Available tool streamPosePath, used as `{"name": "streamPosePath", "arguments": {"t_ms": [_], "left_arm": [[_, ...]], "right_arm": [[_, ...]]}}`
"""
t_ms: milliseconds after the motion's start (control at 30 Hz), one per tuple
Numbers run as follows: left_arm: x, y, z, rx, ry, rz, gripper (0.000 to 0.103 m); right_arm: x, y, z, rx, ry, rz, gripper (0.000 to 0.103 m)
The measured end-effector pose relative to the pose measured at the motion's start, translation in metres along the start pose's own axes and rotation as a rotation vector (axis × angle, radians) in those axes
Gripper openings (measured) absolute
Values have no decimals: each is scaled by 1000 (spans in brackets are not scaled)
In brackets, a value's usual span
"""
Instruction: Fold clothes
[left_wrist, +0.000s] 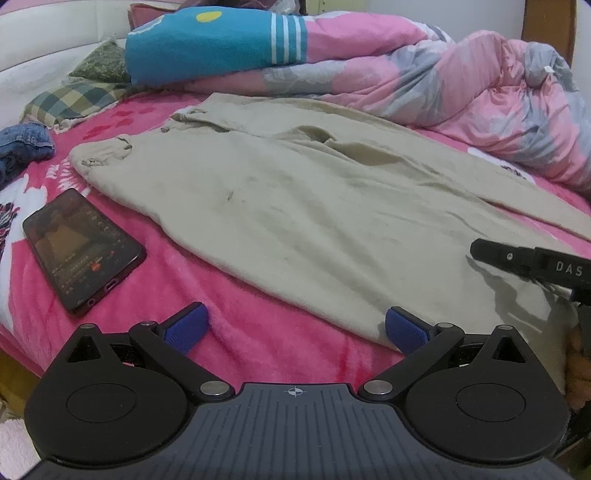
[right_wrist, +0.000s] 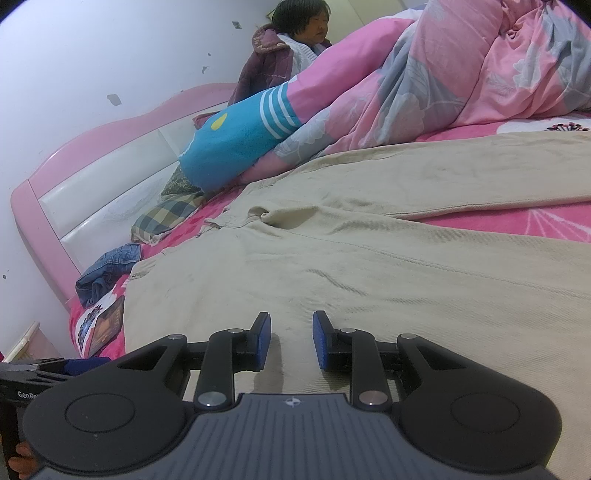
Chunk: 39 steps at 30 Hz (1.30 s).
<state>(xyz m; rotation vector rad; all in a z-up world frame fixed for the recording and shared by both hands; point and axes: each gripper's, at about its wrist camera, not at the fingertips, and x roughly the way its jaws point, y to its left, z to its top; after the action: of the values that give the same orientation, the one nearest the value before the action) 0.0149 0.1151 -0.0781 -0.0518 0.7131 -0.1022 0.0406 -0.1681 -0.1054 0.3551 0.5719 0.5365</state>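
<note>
It was a home bedroom: a bed with a pink padded headboard (right_wrist: 55, 206), a rumpled floral duvet (left_wrist: 461, 85) at the far side, pillows (left_wrist: 74, 99), and a pink fleece blanket (left_wrist: 229, 295)

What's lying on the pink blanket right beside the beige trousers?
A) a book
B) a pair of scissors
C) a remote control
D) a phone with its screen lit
D: a phone with a lit screen lies flat on the pink blanket, just left of the beige trousers in the left wrist view.
</note>
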Motion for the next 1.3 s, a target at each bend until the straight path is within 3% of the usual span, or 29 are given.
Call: {"name": "streamPosePath", "arguments": {"t_ms": [867,967,1100,1300], "left_arm": [[0,3,1,-22,17,-10,103],[-5,8,5,-53,18,-25,103],[-16,17,8,-83,-3,-28,103],[-33,40,13,-142,-39,-16,103]], "right_arm": [[-1,5,-1,-3,6,-4,27],[-2,8,-1,-6,9,-6,33],[-8,29,-11,-96,33,11,50],[-13,74,-21,-228,97,146,52]]}}
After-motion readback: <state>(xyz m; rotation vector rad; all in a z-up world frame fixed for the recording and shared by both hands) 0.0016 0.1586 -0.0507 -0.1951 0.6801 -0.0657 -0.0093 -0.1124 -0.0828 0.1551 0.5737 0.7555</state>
